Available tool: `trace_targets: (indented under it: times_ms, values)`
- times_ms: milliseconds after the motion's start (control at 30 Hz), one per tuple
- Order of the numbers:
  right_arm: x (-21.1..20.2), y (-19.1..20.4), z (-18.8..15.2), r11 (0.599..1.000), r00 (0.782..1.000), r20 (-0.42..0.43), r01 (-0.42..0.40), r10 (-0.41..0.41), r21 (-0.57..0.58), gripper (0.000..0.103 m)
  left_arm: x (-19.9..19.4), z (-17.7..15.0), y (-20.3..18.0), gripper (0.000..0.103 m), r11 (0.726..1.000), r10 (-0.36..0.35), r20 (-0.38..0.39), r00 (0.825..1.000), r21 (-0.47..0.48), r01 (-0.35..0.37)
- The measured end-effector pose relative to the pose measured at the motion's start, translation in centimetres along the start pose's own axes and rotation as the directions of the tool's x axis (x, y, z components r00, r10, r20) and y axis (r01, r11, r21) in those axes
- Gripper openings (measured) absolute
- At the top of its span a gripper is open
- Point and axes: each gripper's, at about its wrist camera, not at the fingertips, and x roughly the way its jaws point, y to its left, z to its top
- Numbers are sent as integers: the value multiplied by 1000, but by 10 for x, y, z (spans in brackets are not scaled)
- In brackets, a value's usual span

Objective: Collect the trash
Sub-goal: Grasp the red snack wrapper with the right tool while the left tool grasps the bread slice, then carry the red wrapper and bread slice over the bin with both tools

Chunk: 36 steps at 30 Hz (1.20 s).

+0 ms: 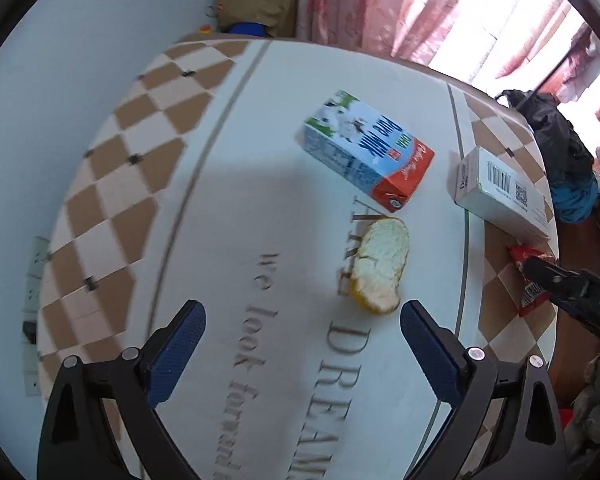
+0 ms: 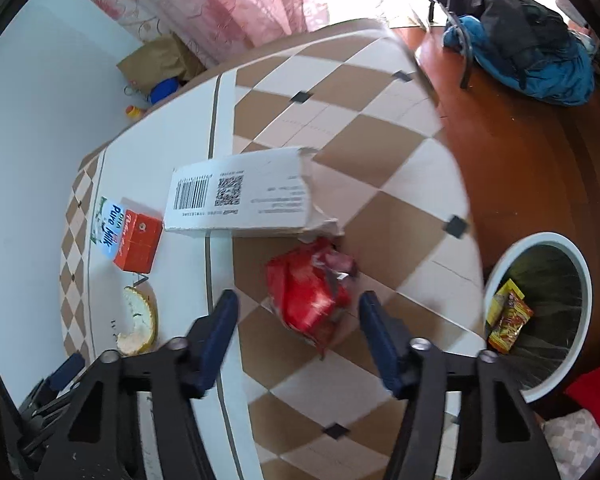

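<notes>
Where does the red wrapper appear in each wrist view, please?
Left wrist: the red wrapper sits at the far right edge, partly behind the right gripper.
Right wrist: it lies at centre, between the open fingers.
Shared landmark: the white box lies just beyond it in both.

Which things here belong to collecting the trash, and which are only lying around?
For the job: red wrapper, orange peel, milk carton, torn white box, trash bin, open right gripper, open left gripper.

Only lying around: paper bag, clothes pile.
</notes>
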Motion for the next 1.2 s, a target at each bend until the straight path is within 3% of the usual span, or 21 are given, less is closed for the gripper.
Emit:
trace_targets:
  times_ms: [67, 267, 333, 367, 433, 500, 833, 1200]
  values:
    - [4, 4, 0, 1000, 1000, 1, 4, -4, -18, 41, 7, 6, -12, 99, 999, -14, -13, 1000, 36, 15]
    - [3, 16, 1, 995, 998, 31, 55, -53, -84, 30, 26, 17, -49, 96, 986, 12, -4, 1000, 167, -11]
    - [2, 16, 0, 993, 997, 34, 66, -63, -95, 29, 30, 18, -55, 70, 982, 25, -7, 1000, 188, -23]
    - [1, 16, 0, 993, 997, 36, 66, -62, -98, 29, 30, 18, -58, 67, 981, 21, -6, 1000, 193, -20]
    - [-1, 16, -2, 992, 997, 38, 67, -64, -103, 28, 28, 19, -58, 42, 981, 17, 17, 1000, 195, -20]
    - [-6, 14, -5, 992, 998, 39, 61, -57, -107, 28, 27, 18, -60, 31, 981, 0, 14, 1000, 193, -3]
    - [-51, 10, -31, 993, 996, 85, 11, -1, -116, 26, -26, 4, -51, 30, 982, 4, 115, 993, 187, -26]
    - [-162, -13, -68, 993, 970, 230, -63, 85, -104, 26, -143, -31, -70, 30, 972, -76, 311, 947, 236, 1]
